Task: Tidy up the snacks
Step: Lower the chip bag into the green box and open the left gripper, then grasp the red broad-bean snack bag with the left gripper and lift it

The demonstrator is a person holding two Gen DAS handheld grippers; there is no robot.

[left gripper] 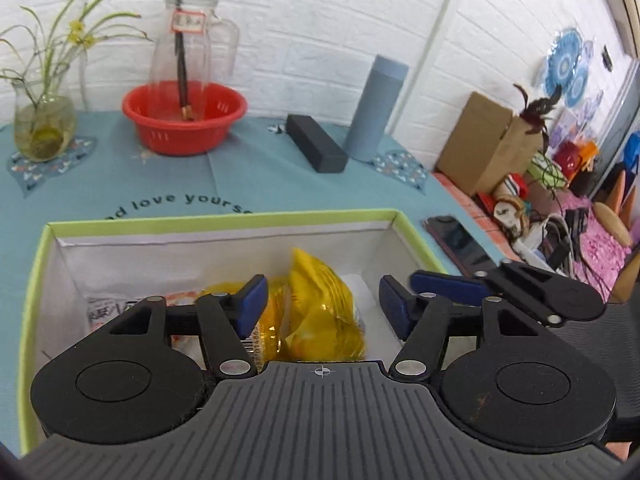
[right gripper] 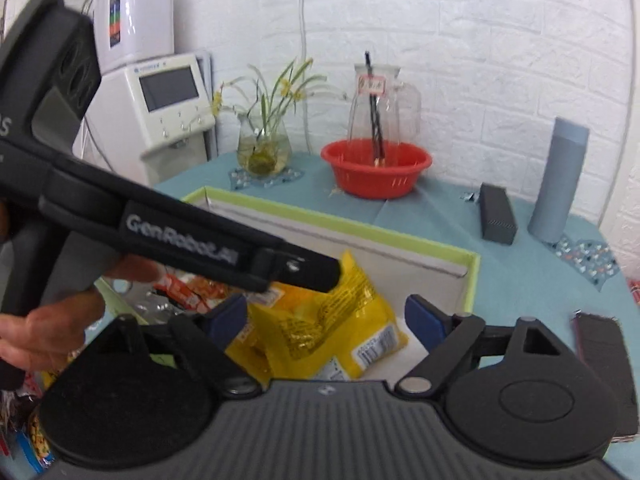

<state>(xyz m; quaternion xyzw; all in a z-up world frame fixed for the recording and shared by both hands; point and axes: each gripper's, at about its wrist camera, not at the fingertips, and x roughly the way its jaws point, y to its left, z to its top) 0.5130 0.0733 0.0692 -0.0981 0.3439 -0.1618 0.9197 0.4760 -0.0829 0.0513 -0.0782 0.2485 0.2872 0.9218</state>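
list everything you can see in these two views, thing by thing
box: 1, white inside with green rim, near on the table
yellow snack bag: 1, yellow, inside the box
red-and-white packet: 1, inside the box, left of the yellow bag
table: 1, teal cloth with printed words
red basket: 1, at the back of the table
glass jug: 1, clear, standing in the basket with a dark stick in it
plant vase: 1, glass, back left
grey-blue bottle: 1, upright, back right
black box: 1, lying beside the bottle
phone: 1, dark, right of the box
white machines: 2, stacked beyond the table
hand: 1, on the left gripper's handle
left gripper: open, over the box
right gripper: open, over the box
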